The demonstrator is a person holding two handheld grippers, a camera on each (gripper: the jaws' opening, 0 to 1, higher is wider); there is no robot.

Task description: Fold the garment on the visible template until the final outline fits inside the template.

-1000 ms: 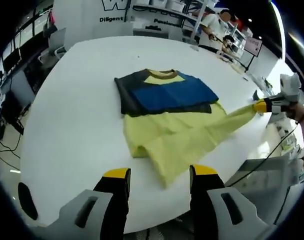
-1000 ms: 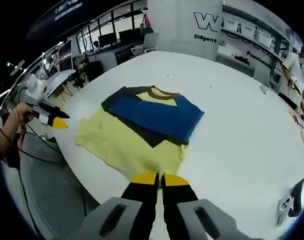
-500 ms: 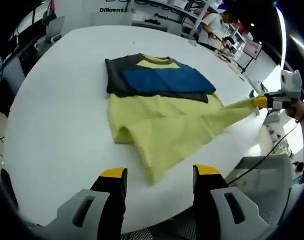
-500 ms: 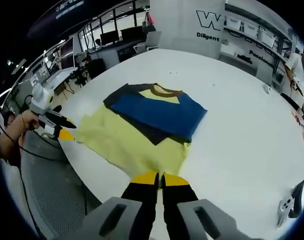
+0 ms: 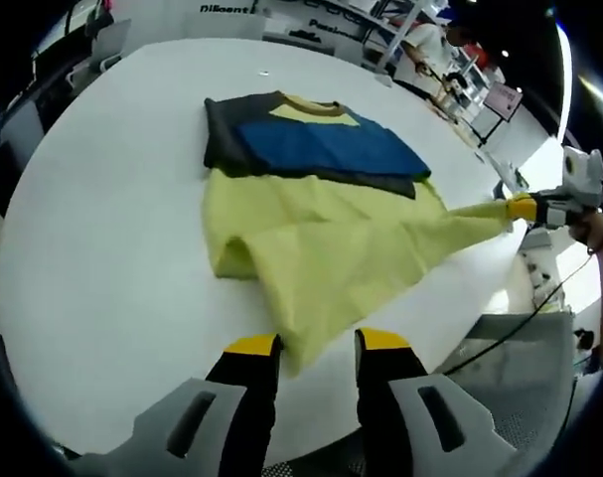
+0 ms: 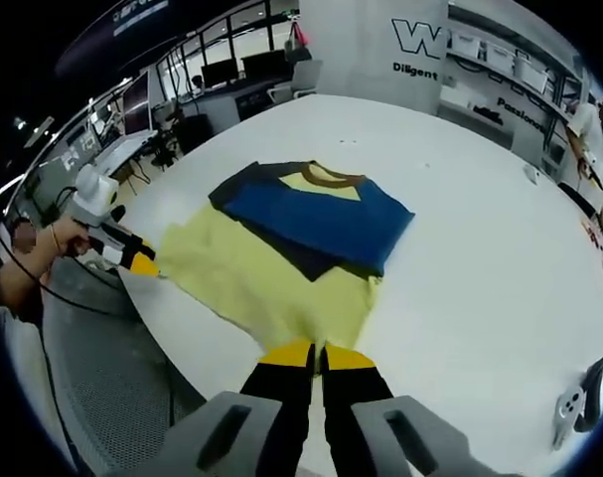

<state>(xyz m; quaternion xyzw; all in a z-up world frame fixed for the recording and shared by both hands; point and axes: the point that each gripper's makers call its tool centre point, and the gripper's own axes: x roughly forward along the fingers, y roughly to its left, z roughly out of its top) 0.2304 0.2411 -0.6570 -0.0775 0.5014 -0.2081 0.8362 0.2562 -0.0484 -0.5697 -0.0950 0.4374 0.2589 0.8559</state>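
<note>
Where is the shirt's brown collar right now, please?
In the left gripper view the brown collar lies at the garment's far end on the white table, above the blue panel.

White round table (image 6: 480,238), lettered white wall (image 6: 380,50), shelving (image 6: 510,70), monitor desks (image 6: 212,84)

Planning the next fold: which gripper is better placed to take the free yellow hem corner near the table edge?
Left. The left gripper is open with the shirt's loose corner lying right at its jaws; the right gripper is already shut on the other corner.
</note>
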